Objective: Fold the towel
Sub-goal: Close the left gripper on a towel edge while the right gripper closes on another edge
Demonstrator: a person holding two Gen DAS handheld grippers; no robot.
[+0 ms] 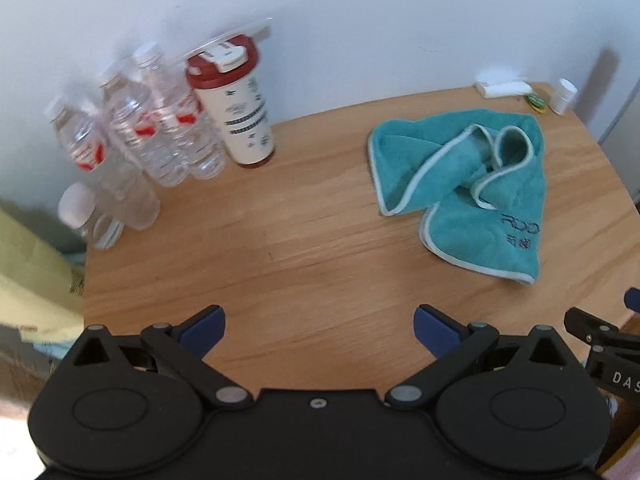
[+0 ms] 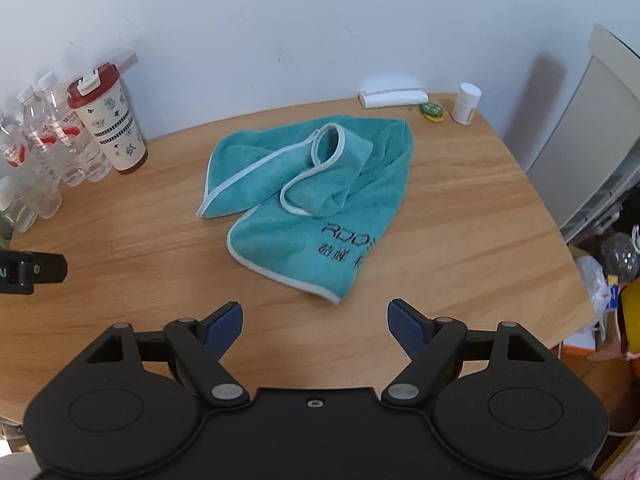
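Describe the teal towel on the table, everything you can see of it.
The towel is teal, plush-looking cloth with a pale, whitish border. It lies crumpled and loosely twisted on the wooden table, one edge curled into an upright loop near the back and a flatter flap pointing toward the cameras. Dark embroidered lettering, partly readable as "RDO" above some smaller characters, sits on that flap. Only the table touches it; both the left gripper and the right gripper are open and short of it.
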